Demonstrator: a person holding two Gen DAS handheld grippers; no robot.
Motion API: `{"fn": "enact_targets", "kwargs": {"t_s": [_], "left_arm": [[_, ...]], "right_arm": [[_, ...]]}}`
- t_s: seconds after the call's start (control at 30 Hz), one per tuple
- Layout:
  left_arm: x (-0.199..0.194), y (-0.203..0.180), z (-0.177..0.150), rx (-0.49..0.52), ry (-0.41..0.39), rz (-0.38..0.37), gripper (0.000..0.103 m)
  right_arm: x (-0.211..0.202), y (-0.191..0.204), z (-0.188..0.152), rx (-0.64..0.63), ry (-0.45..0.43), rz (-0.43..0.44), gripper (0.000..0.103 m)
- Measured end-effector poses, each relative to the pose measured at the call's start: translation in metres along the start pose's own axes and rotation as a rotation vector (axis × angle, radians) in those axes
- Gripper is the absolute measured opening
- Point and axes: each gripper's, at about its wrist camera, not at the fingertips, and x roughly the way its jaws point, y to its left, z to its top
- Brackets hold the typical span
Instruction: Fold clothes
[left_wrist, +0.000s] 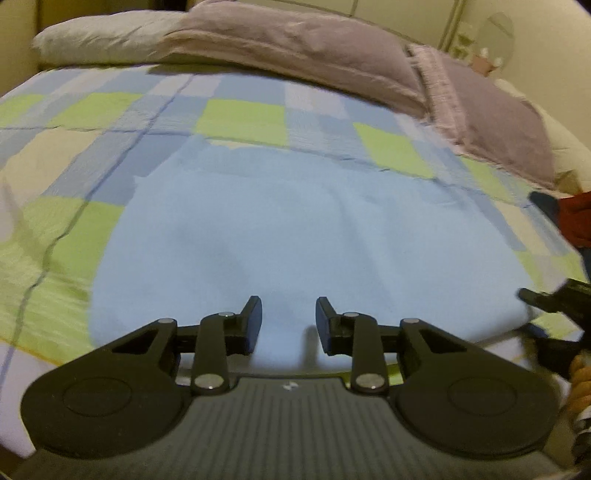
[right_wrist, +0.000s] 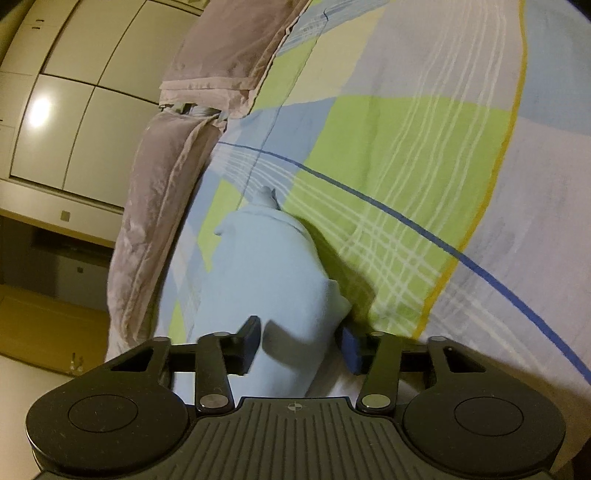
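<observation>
A light blue garment lies spread flat on the checked bedspread. My left gripper hovers over the garment's near edge. Its jaws stand a little apart, with only flat cloth showing in the gap, so it is open. In the right wrist view the same garment runs away from me as a raised fold. My right gripper straddles the near end of that fold, one finger on each side. I see no clear pinch. The right gripper's fingers also show at the right edge of the left wrist view.
Mauve pillows and a pale pillow line the head of the bed. White wardrobe doors and yellowish floor lie beyond the bed's side. A red sleeve and a hand are at the right.
</observation>
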Motion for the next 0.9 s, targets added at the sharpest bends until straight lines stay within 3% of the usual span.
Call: {"fn": "enact_targets", "kwargs": {"t_s": [0.07, 0.17, 0.3, 0.37, 0.5, 0.6, 0.73, 0.87, 0.9], "left_arm": [[-0.004, 0.018, -0.002, -0.052, 0.007, 0.024, 0.018], [-0.016, 0.047, -0.006, -0.176, -0.008, -0.015, 0.017], [-0.017, 0.082, -0.009, -0.330, 0.007, -0.088, 0.014], [-0.019, 0.097, -0.009, -0.397, 0.004, -0.134, 0.014], [-0.022, 0.121, -0.010, -0.477, -0.004, -0.202, 0.014], [-0.023, 0.134, -0.015, -0.540, -0.005, -0.240, 0.014], [-0.025, 0.148, -0.022, -0.605, -0.008, -0.263, 0.014], [-0.028, 0.150, -0.024, -0.610, -0.007, -0.261, 0.014], [-0.029, 0.149, -0.024, -0.608, -0.006, -0.261, 0.014]], "right_arm": [[0.002, 0.001, -0.001, -0.008, -0.004, -0.010, 0.037], [0.006, 0.009, -0.002, -0.066, -0.003, -0.047, 0.024], [0.009, 0.038, -0.014, -0.281, -0.021, -0.149, 0.016], [0.011, 0.064, -0.030, -0.468, -0.056, -0.220, 0.014], [0.011, 0.131, -0.096, -0.997, -0.210, -0.303, 0.013], [0.013, 0.168, -0.162, -1.363, -0.271, -0.214, 0.012], [0.031, 0.174, -0.261, -1.755, -0.165, -0.065, 0.012], [0.061, 0.142, -0.326, -1.960, 0.010, -0.033, 0.012], [0.066, 0.135, -0.335, -2.003, 0.021, -0.046, 0.020]]}}
